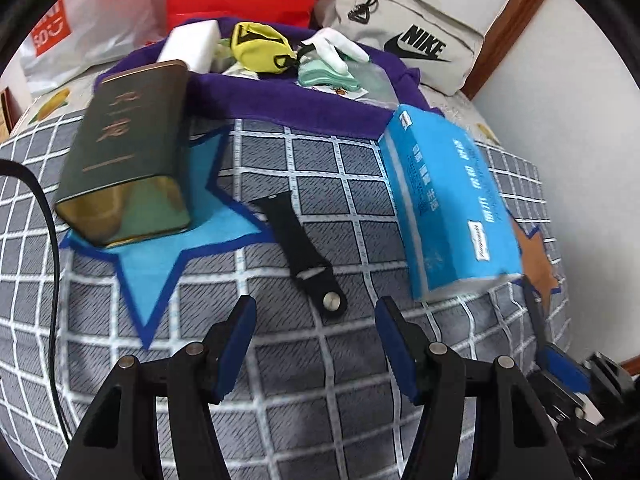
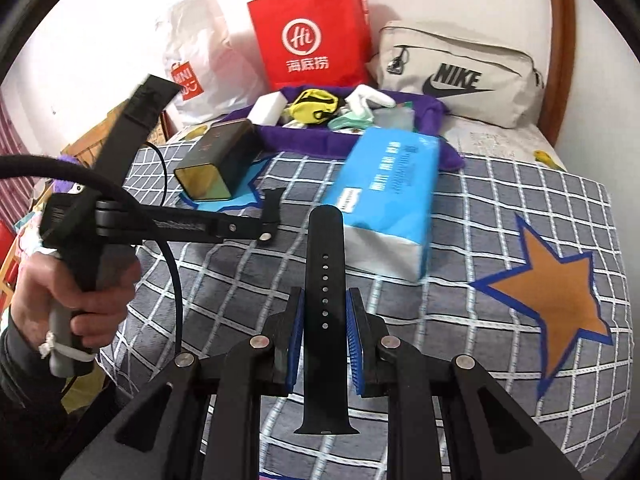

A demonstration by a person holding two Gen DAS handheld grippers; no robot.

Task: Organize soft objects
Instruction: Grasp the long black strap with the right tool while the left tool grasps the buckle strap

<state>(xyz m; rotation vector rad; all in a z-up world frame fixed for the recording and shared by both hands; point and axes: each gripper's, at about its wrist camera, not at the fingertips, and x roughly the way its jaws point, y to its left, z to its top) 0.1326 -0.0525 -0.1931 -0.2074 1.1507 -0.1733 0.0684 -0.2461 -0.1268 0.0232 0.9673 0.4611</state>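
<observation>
My right gripper (image 2: pixel 325 300) is shut on a long black watch strap with holes (image 2: pixel 325 280) and holds it above the checked bed cover. My left gripper (image 1: pixel 316 312) is open and empty, hovering just short of a short black strap piece with a metal pin (image 1: pixel 306 252) that lies on the cover; this piece also shows in the right wrist view (image 2: pixel 272 210) by the left gripper's fingertips. A purple cloth tray (image 1: pixel 304 108) at the back holds a yellow pouch (image 1: pixel 260 46), a white glove (image 1: pixel 340 46) and a mint cloth (image 1: pixel 326 74).
A dark green tin (image 1: pixel 124 152) lies on a blue star at the left. A blue tissue pack (image 1: pixel 448 204) lies at the right. Behind stand a red paper bag (image 2: pixel 312 32), a white plastic bag (image 2: pixel 200 52) and a beige Nike bag (image 2: pixel 456 72). A black cable (image 1: pixel 48 240) hangs at the left.
</observation>
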